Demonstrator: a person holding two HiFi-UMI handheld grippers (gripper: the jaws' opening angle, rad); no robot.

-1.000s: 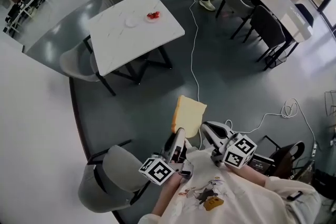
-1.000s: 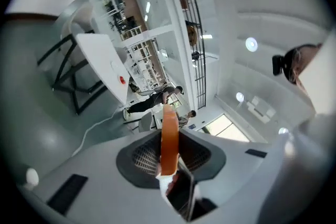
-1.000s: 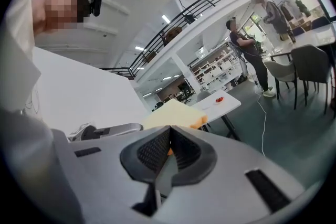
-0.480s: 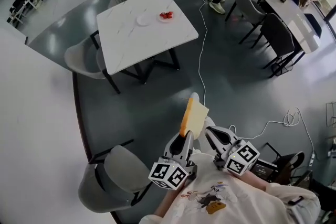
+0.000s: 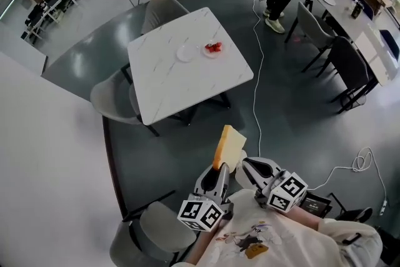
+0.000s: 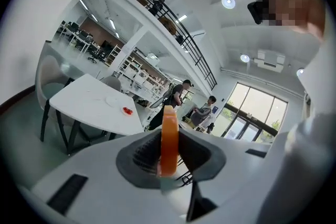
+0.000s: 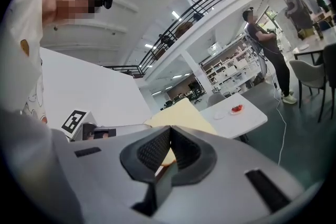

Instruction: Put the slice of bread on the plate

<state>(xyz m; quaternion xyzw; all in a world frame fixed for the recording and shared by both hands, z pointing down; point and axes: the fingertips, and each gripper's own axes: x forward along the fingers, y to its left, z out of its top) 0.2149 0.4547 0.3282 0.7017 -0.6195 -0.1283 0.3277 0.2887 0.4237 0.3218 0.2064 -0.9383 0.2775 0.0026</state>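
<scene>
While the person stood well back from it, the white marble table sat out on the grey floor, with a grey chair tucked in at its left side. Down by the person's chest, the left gripper was pinching the slice of bread by its bottom edge. That left the slice standing upright in the air, well apart from the table. The right gripper sat just beside the bread, jaws pressed together and not gripping it. On the table's far half was a bare white plate, and right next to it a smaller dish with something red on it.
</scene>
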